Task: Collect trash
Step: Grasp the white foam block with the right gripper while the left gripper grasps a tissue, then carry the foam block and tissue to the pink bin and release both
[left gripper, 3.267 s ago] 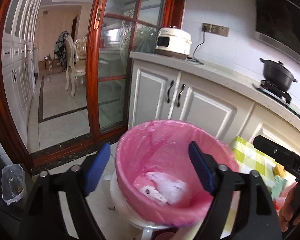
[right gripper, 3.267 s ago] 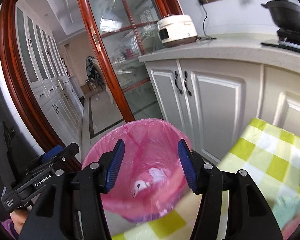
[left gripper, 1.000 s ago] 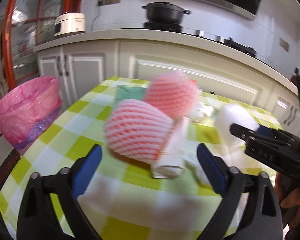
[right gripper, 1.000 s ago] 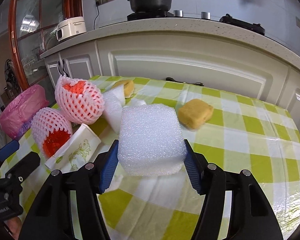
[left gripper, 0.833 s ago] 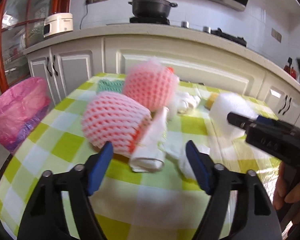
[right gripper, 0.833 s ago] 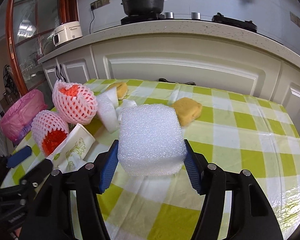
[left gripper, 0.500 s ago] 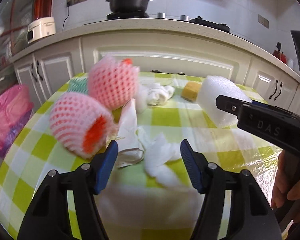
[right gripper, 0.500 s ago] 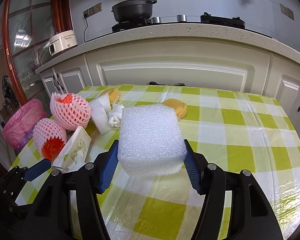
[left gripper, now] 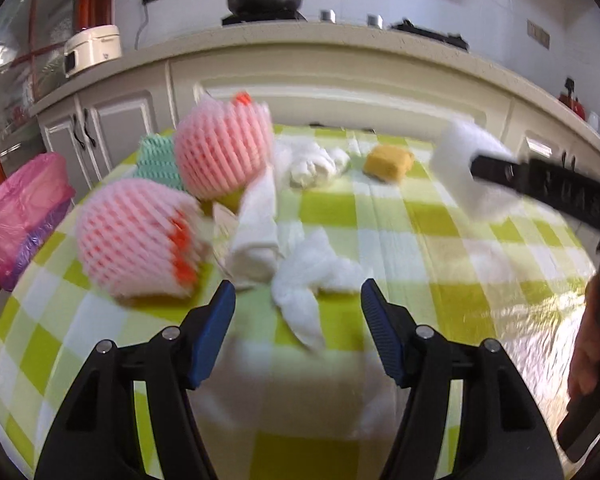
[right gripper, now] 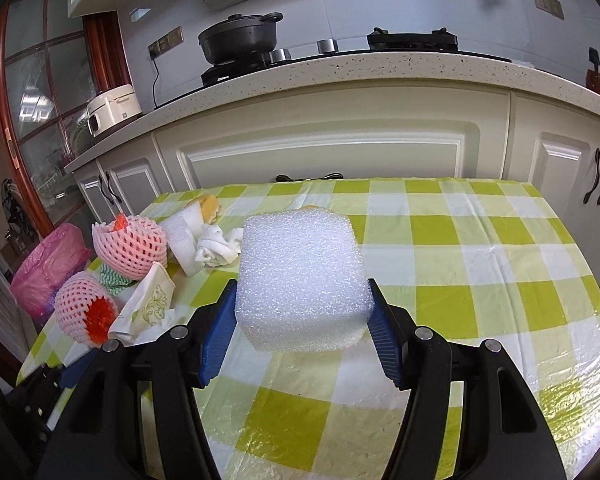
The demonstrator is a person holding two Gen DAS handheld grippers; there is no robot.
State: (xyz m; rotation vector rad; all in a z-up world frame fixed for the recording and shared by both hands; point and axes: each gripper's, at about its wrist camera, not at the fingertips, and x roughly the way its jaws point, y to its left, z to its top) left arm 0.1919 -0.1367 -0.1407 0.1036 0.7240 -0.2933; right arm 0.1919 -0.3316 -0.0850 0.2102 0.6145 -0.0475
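Foam block (right gripper: 302,276) is pinched by the right gripper (right gripper: 302,316) for binning; crumpled tissue (left gripper: 314,276) is framed, untouched, by the spread left gripper (left gripper: 298,330), whose jaws have just been closing.

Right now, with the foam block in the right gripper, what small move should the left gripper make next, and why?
Probably ease the left gripper forward and down over the crumpled white tissue. Its jaws, which have just been closing, stand apart with nothing between the pads, and the tissue lies just ahead of them. The right gripper is clamped on the foam block.
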